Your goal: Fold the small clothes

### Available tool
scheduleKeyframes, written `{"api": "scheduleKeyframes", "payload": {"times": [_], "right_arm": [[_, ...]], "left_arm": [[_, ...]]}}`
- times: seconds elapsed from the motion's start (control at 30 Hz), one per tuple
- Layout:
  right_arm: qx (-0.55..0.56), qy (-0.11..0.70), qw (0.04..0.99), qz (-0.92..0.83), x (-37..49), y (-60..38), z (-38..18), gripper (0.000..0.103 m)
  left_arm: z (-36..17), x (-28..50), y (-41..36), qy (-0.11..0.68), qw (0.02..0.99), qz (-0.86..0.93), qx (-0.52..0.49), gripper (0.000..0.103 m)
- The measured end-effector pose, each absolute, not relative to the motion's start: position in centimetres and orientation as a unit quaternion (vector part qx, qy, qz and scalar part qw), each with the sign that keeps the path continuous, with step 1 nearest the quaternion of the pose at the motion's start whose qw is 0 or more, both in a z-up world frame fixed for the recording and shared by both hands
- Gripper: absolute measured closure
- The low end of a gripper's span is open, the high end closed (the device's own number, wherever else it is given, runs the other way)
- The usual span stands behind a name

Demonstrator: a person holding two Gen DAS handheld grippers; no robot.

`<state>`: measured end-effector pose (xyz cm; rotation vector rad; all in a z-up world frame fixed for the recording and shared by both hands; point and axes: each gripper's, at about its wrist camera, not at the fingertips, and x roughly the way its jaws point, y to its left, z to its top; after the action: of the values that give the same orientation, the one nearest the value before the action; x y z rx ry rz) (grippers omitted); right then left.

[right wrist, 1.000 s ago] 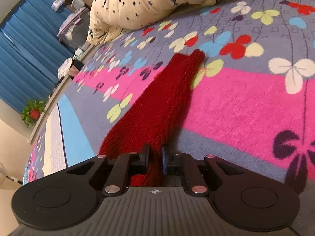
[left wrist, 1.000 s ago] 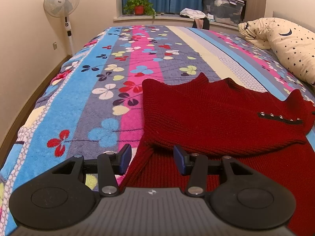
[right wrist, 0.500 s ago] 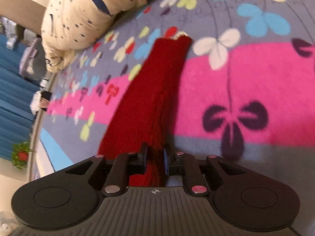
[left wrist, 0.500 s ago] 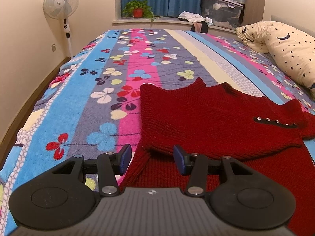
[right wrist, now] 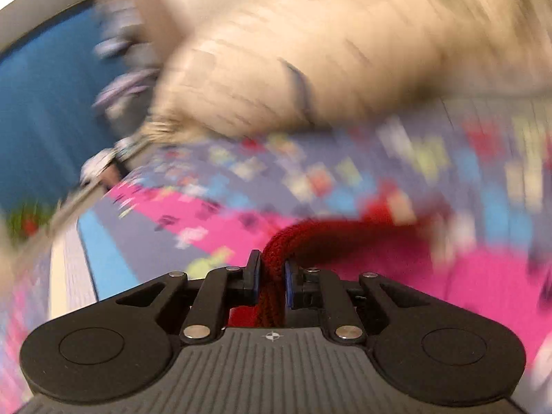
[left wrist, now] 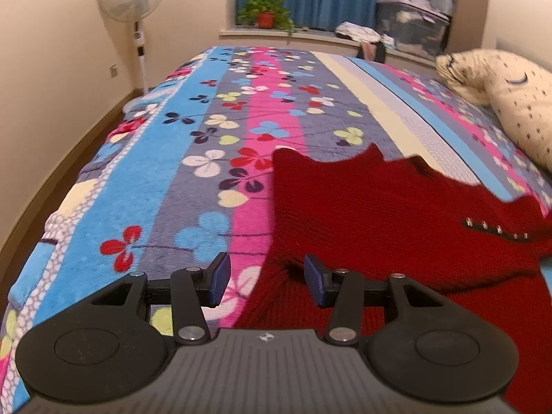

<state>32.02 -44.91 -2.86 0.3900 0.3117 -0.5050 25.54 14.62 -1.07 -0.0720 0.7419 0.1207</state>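
Observation:
A dark red knitted sweater (left wrist: pixel 372 214) lies on the flowered bedspread (left wrist: pixel 193 186), with a row of small studs (left wrist: pixel 496 229) at its right. My left gripper (left wrist: pixel 265 277) is open and empty, hovering just above the sweater's near left edge. In the right wrist view my right gripper (right wrist: pixel 272 281) is shut on the sweater's red sleeve (right wrist: pixel 310 238), which arches up from the pads and bends to the right. That view is heavily blurred by motion.
A star-print pillow (left wrist: pixel 510 103) lies at the bed's right side and fills the top of the right wrist view (right wrist: pixel 310 51). A standing fan (left wrist: pixel 131 3), a potted plant (left wrist: pixel 265 13) and storage boxes (left wrist: pixel 414 24) stand beyond the bed.
My right gripper has lifted and swung the sleeve, which now bends over instead of lying stretched out. The left gripper has drifted slightly; its jaws stay open.

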Motion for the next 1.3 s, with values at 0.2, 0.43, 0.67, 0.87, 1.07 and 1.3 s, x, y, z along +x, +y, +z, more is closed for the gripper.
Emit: {"api": "scheduleKeyframes", "payload": {"times": [0.2,0.43,0.67,0.87,1.07,1.3], "right_arm": [[-0.012,0.050,0.999,-0.011,28.5,-24.3,2.5,0.089],[-0.103,0.321,0.913,0.231,30.0,-7.5,-7.2,0.076],[-0.088,0.372,0.894,0.234,27.7,-12.9,-5.1,0.063],[-0.095,0.364,0.918,0.127,27.0,-23.2,-4.4,0.049],[-0.154,0.353,0.919,0.088,28.0,-26.5,-8.0,0.042],[-0.104,0.358,0.926,0.058,29.6,-28.2,-9.3,0.086]], "left_arm": [[0.3,25.4,16.5,0.346,0.933,0.073,-0.072,0.051],[1.4,24.8,17.9,0.340,0.932,0.074,-0.107,0.051],[2.4,24.2,20.0,0.336,0.924,0.070,-0.171,0.051],[2.5,24.3,19.6,0.341,0.922,0.064,-0.172,0.051],[1.8,24.4,19.1,0.349,0.921,0.067,-0.162,0.051],[0.6,25.0,18.8,0.364,0.916,0.074,-0.150,0.051]]}}
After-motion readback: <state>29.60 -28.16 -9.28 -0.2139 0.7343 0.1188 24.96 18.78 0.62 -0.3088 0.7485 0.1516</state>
